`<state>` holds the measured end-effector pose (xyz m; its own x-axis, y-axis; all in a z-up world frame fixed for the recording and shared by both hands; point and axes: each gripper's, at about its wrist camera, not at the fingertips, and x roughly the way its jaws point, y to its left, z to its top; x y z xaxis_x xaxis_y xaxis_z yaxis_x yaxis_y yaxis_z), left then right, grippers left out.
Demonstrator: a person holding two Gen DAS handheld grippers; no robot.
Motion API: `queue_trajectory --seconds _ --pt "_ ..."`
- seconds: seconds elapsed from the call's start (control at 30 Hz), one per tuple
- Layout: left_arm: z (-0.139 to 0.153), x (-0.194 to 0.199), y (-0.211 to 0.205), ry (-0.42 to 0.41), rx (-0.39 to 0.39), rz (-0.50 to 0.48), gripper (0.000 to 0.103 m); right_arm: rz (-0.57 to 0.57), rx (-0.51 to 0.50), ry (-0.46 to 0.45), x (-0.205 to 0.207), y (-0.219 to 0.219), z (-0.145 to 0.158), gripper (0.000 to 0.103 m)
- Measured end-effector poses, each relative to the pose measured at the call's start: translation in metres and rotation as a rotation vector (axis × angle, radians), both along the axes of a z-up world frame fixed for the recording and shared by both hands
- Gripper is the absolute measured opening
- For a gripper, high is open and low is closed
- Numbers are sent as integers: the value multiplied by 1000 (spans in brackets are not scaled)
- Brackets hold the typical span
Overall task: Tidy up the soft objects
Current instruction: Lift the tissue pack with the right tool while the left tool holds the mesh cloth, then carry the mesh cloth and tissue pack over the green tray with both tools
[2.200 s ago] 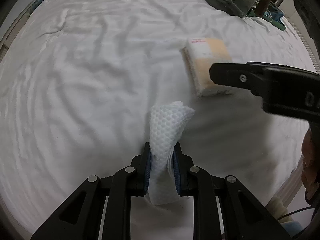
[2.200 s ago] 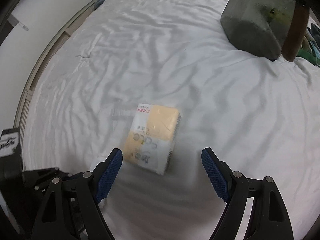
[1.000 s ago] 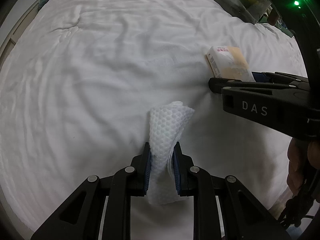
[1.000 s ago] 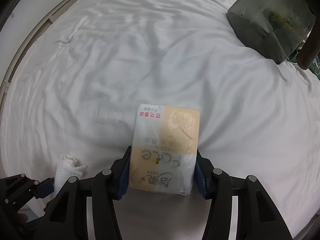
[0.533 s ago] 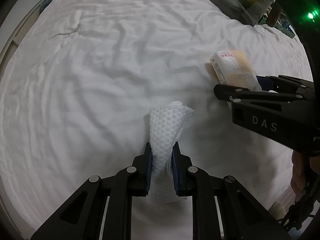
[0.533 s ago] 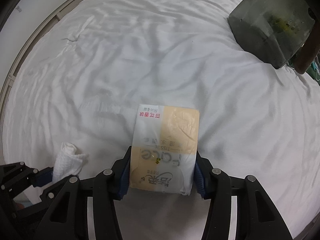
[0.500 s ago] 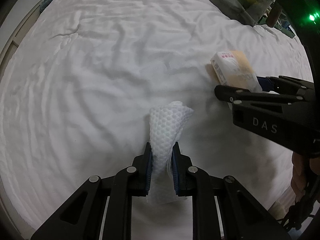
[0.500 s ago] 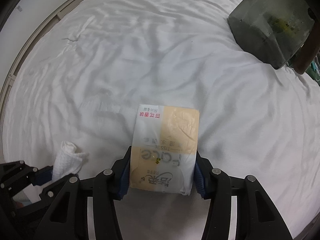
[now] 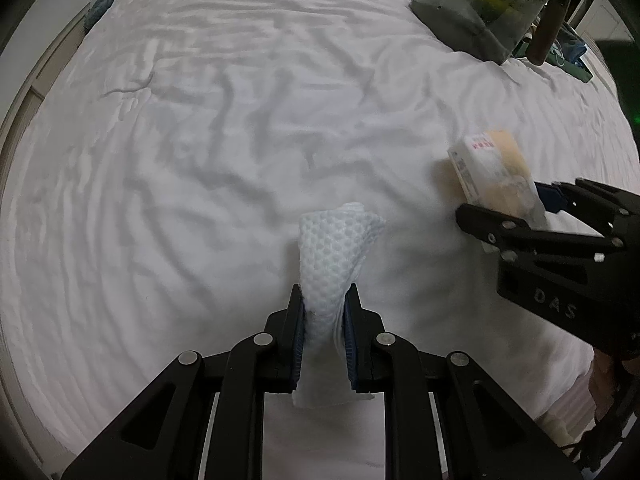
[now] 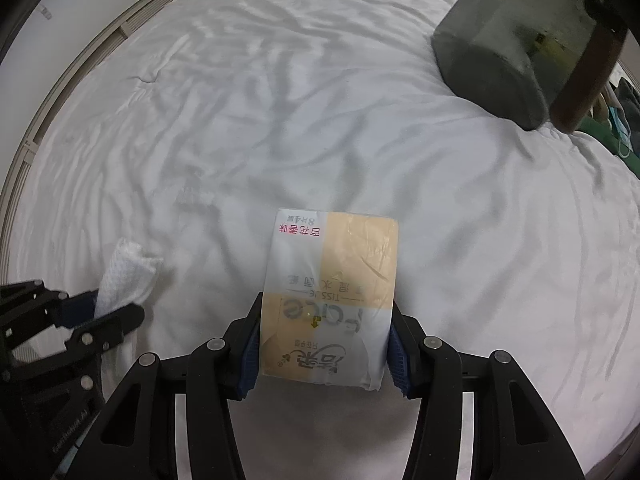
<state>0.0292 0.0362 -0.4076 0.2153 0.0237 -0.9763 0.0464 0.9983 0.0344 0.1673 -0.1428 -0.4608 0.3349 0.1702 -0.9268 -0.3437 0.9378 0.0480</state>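
My left gripper point(image 9: 323, 308) is shut on a rolled white waffle-textured cloth point(image 9: 334, 248), which sticks out past the blue pads above the white bedsheet point(image 9: 200, 140). My right gripper point(image 10: 325, 320) is shut on a yellow-and-white tissue pack point(image 10: 334, 280), its pads pressing both long sides. In the left wrist view the tissue pack point(image 9: 492, 172) and the right gripper point(image 9: 536, 216) appear at the right. In the right wrist view the cloth point(image 10: 126, 274) and the left gripper point(image 10: 116, 306) show at the lower left.
A translucent dark storage box point(image 10: 516, 40) sits on the bed at the far right, with a brown post point(image 10: 584, 76) and green clutter point(image 10: 616, 128) beside it. The bed's edge and frame point(image 10: 80, 72) curve along the left. Wrinkled sheet fills the middle.
The right gripper closed on the tissue pack and lifted it. Both grippers have risen and shifted with their loads, so more of the bed and the dark box shows.
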Motion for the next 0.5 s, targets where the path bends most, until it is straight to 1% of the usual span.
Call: queue_trajectory --seconds 0.2,0.33,0.5 --pt "5 13 -21 -4 12 -7 14 10 11 7 -8 -23 9 51" --pt "5 21 -43 -1 13 -18 14 9 12 13 -12 -45 16 51" --pt "7 30 -80 8 4 -47 14 6 2 22 -16 -83 25 51"
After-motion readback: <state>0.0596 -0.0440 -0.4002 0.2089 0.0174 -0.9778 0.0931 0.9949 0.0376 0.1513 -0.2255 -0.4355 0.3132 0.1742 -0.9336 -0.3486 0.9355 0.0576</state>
